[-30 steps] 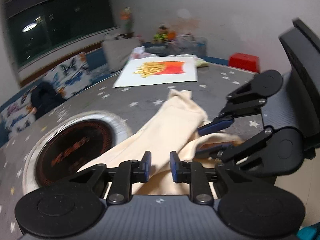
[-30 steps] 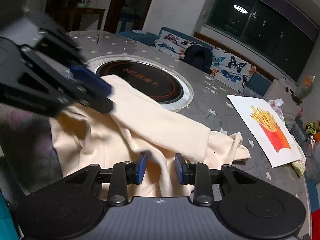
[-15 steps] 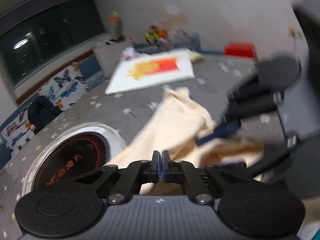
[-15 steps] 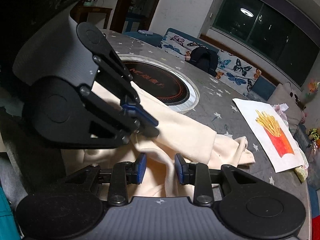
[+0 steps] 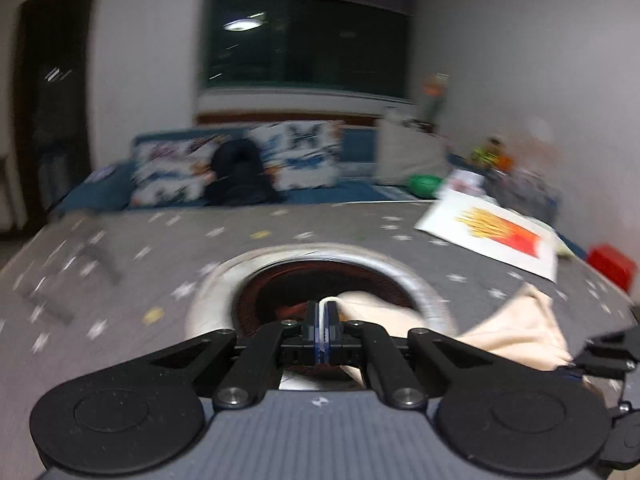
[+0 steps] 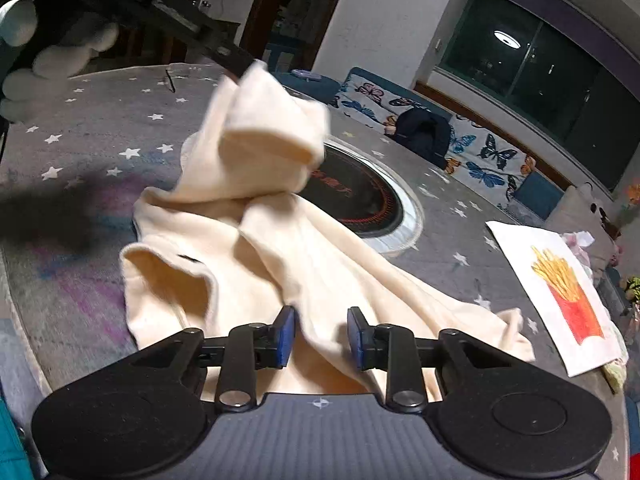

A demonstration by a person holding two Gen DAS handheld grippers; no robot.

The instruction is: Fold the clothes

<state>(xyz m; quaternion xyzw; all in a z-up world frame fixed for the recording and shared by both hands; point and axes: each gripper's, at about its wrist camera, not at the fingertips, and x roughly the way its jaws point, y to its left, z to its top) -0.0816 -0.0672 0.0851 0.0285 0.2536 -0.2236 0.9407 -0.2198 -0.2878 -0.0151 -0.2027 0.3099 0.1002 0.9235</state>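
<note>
A cream garment (image 6: 248,264) lies crumpled on the grey star-patterned table (image 6: 100,136). My left gripper (image 5: 322,330) is shut on a fold of the cream garment (image 5: 516,332) and holds it lifted. In the right wrist view that left gripper (image 6: 236,62) shows at upper left, holding a raised sleeve or corner (image 6: 272,120) above the table. My right gripper (image 6: 320,334) is open, its fingers on either side of a ridge of the garment near the table's front edge.
A round inset burner (image 6: 360,196) sits in the table's middle, partly under the cloth. A french-fries picture (image 6: 560,288) lies at the right. A red box (image 5: 610,264) stands at the far right edge. A butterfly-print sofa (image 5: 240,168) stands behind the table.
My left gripper has shut on the garment, lifted a part of it and swung left. My right gripper has stayed open over the cloth.
</note>
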